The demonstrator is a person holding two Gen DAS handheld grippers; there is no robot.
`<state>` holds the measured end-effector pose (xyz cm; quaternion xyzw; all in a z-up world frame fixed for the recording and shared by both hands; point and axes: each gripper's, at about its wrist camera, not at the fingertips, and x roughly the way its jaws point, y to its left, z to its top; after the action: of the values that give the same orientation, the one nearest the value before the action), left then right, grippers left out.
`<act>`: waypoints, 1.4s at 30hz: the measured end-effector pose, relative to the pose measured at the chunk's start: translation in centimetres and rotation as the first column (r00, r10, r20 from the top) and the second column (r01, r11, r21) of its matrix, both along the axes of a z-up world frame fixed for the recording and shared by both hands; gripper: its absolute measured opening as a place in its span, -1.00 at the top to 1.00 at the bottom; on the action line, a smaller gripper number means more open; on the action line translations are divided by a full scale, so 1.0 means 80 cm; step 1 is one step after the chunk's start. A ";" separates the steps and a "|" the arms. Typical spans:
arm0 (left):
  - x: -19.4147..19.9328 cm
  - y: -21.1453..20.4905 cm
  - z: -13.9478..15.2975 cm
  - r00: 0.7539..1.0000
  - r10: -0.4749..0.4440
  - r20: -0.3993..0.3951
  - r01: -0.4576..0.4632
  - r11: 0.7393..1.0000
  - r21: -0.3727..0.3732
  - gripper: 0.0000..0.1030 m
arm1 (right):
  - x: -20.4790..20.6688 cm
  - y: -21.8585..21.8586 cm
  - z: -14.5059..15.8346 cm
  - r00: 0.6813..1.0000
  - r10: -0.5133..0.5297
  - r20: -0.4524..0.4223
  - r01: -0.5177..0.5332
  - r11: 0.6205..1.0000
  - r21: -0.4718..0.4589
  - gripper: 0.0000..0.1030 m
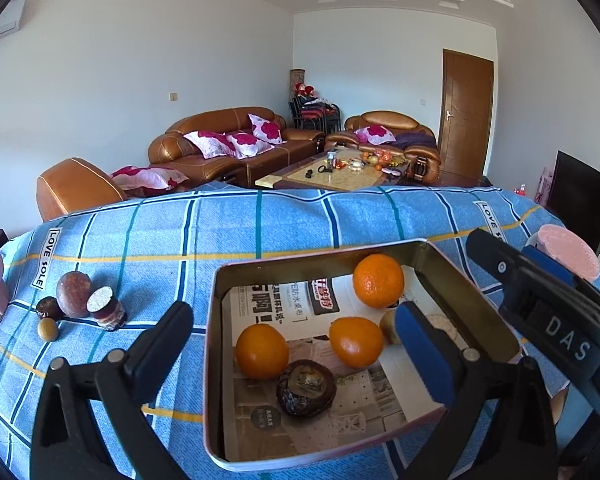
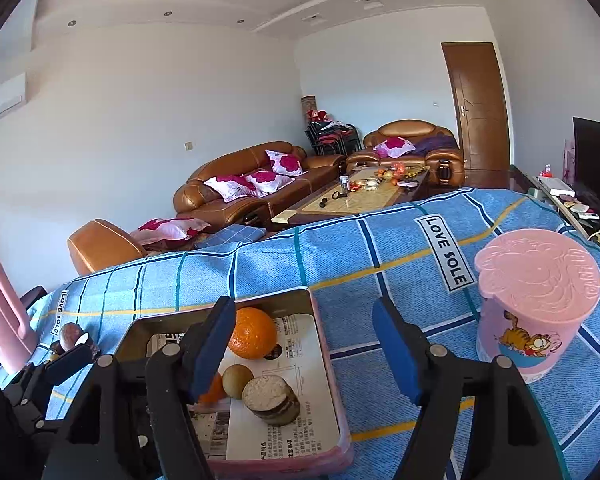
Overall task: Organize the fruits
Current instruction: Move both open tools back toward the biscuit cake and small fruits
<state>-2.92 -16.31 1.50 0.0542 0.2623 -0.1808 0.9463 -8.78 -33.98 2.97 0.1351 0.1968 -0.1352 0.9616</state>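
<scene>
Left wrist view: left gripper (image 1: 296, 334) spread wide, empty, straddling the tin's (image 1: 216, 320) rim; right gripper (image 2: 304, 340) parted, holding nothing.

A home living room is shown. Brown leather sofas (image 1: 236, 140) with pink floral cushions (image 1: 228, 142) are set around a low coffee table (image 1: 332, 178) cluttered with small items. A wooden door (image 1: 466, 112), a dark television screen (image 1: 580, 196) and recessed ceiling lights are seen. In the foreground a surface is covered by a blue checked cloth (image 1: 260, 224).
</scene>
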 end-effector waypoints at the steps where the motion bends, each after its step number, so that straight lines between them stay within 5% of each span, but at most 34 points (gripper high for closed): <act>1: 0.000 0.000 0.000 1.000 0.001 0.002 -0.001 1.000 0.002 -0.99 | 0.000 0.000 0.000 1.000 -0.008 0.000 0.008 1.000 -0.006 -0.40; 10: -0.004 0.018 0.005 0.993 0.097 0.059 -0.098 0.995 0.012 -0.99 | -0.023 0.016 0.010 0.993 -0.039 0.111 0.051 0.993 -0.111 -0.40; 35: -0.015 0.092 0.001 0.983 0.184 0.017 -0.183 0.983 -0.017 -1.00 | -0.047 0.073 0.011 0.995 -0.069 0.069 0.082 0.976 -0.204 -0.40; 42: -0.005 0.108 -0.003 0.982 0.189 0.018 -0.190 0.981 0.049 -0.99 | -0.040 0.093 0.007 0.998 -0.057 0.041 0.062 0.985 -0.160 -0.40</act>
<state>-3.29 -7.68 1.29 0.0540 0.2642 -0.0830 0.9594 -11.99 -26.57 3.50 0.0654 0.1636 -0.1768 0.9684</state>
